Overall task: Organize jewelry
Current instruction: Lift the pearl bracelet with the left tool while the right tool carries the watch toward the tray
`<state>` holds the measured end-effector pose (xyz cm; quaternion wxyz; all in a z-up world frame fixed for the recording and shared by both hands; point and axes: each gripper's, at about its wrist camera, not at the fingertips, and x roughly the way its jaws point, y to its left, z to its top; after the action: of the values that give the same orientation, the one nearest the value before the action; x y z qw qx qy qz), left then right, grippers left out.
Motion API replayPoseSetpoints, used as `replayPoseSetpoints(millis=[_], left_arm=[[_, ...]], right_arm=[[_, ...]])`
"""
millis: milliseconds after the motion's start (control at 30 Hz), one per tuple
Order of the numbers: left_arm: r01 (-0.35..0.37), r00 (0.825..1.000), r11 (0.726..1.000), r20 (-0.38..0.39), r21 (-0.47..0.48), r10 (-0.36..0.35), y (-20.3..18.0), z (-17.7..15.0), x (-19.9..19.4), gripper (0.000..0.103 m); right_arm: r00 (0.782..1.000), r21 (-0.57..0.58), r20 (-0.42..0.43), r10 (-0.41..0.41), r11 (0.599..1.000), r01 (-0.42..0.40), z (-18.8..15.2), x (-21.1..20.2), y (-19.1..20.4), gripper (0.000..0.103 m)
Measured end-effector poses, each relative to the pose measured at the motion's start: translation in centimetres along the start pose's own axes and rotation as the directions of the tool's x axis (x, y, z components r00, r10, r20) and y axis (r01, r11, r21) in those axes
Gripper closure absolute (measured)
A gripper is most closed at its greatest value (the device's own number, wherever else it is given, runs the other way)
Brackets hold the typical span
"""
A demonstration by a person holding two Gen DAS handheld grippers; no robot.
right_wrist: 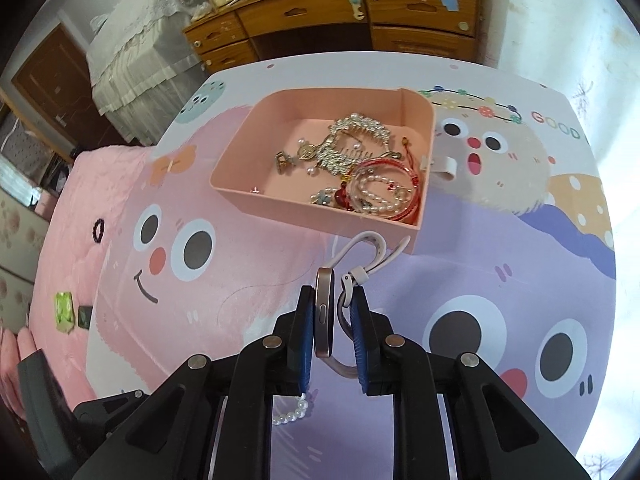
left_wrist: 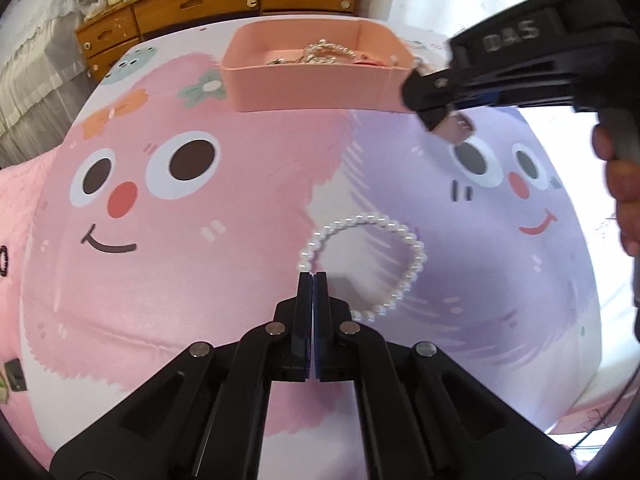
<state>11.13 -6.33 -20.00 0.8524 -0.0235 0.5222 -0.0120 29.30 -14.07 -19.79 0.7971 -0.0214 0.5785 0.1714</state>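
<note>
Watch (right_wrist: pixel 324 312) — rose-gold case, white strap, edge-on.

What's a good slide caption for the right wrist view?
Right gripper holds a smartwatch edge-on, short of the pink tray of jewelry.

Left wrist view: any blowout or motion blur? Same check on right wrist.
Left wrist view: window glare blows out the right edge behind the right gripper, whose held watch is smeared; pearl bracelet stays sharp. Right wrist view: right edge washed out, pink tray crisp, fisheye bends the dresser.
</note>
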Motion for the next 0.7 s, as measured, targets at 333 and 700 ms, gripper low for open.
replayPoseSetpoints(millis=[333,700], left_arm=[[0.004,1.000,1.000,-0.016,-0.026,-0.004,0.7,0.7,0.3,0.096],[-0.004,0.999,0.998,-0.037,-0.063,0.002,0.9,0.3,1.0,0.080]], right_arm=[[1.000,0.009,-0.004,-0.009,1.000,0.009,-0.2,-0.6,-0.7,0.086],[1.000,0.018,-0.012,0.007,1.000,-0.007,-0.3,-0.6,-1.1,0.086]])
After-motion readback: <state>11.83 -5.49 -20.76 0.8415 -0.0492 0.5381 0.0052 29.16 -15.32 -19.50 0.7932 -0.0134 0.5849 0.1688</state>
